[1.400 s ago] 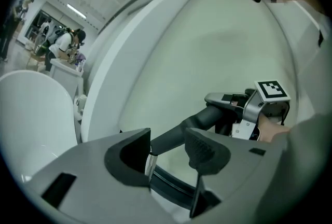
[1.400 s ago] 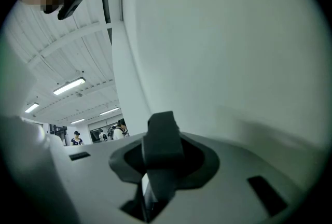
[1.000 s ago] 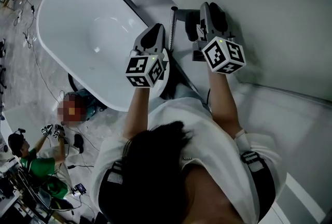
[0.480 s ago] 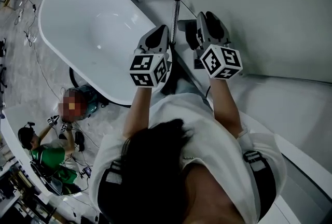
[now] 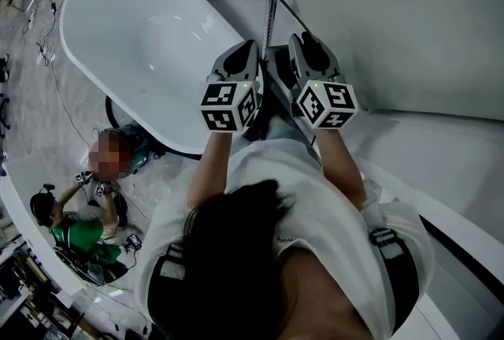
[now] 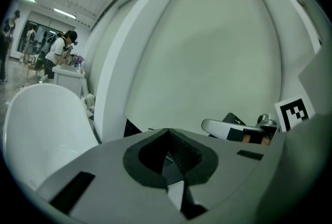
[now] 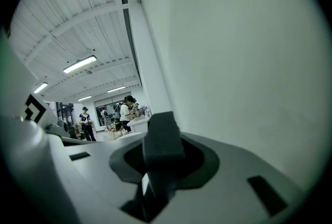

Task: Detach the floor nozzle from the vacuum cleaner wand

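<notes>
The vacuum's thin metal wand [image 5: 270,16] runs away from me between the two grippers, with a dark body part [image 5: 276,67] below it. My left gripper [image 5: 244,49] is just left of the wand. In the left gripper view its jaws [image 6: 168,153] meet, with nothing in the hollow between them. My right gripper [image 5: 303,43] is just right of the wand. In the right gripper view it [image 7: 162,151] is shut on a dark grey block [image 7: 162,135] of the vacuum. I cannot tell whether that block belongs to the floor nozzle.
A white bathtub [image 5: 134,39] lies to the left. A white curved wall [image 5: 394,16] fills the right side. A person in green [image 5: 71,232] crouches on the floor at lower left among cables. My own head and shoulders hide the lower middle.
The right gripper has moved left and down, close beside the left gripper. The left gripper shifted slightly right. The wand now shows higher in the picture, above both grippers.
</notes>
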Motion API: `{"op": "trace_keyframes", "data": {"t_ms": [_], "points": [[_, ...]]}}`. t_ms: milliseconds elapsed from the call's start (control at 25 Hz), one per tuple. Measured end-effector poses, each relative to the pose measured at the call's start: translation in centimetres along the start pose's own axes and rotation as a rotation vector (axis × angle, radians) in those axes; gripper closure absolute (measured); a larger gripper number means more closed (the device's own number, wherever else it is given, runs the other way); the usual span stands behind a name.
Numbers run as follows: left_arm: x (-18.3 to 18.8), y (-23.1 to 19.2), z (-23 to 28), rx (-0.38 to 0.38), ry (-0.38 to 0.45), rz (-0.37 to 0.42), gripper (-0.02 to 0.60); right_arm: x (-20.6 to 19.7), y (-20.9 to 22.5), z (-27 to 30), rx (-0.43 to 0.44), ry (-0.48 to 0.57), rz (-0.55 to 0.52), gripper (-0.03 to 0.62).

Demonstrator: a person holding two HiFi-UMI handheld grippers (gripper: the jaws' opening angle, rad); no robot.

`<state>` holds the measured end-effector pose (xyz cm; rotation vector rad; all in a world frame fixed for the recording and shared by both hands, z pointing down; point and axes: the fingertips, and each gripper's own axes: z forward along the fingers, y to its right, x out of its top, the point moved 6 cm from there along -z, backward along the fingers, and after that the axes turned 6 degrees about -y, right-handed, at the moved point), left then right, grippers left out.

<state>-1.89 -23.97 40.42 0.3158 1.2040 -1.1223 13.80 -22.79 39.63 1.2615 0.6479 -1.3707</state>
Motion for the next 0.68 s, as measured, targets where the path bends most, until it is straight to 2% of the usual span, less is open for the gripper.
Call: {"op": "trace_keyframes", "data": {"t_ms": [680], "points": [[-0.9, 0.1, 0.0, 0.027, -0.014, 0.033, 0.578, -1.7, -1.2, 0.1, 0.007, -0.064, -0.075, 0.484]]}}
